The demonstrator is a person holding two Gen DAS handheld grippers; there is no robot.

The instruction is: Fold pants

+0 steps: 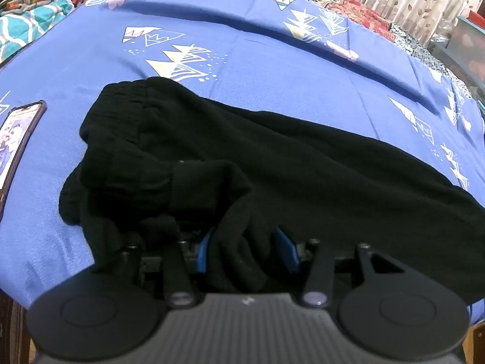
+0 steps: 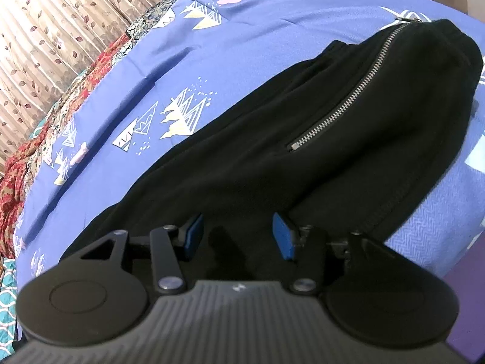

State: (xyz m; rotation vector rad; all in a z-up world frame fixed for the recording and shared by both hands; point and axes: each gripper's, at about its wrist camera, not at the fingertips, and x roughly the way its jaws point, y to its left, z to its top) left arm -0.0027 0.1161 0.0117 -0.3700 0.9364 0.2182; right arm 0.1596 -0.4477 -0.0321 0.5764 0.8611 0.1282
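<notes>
The black pants lie on the bed's blue sheet, stretching ahead of both tools. The left tool is clenched on a bunched cuff pulled up between its blue pads — the cloth fills the gap. The right tool sits released over the pants, pads apart with fabric under them but nothing pinched. The likely trouble: the left grip holds only a thick wad, so the layers could slip out or drag crooked if lifted fast, and a phone lying to the left of that tool could be swept by the cloth. Black on black hides the fold lines and how many layers are held; the far leg end runs out of both views.
</notes>
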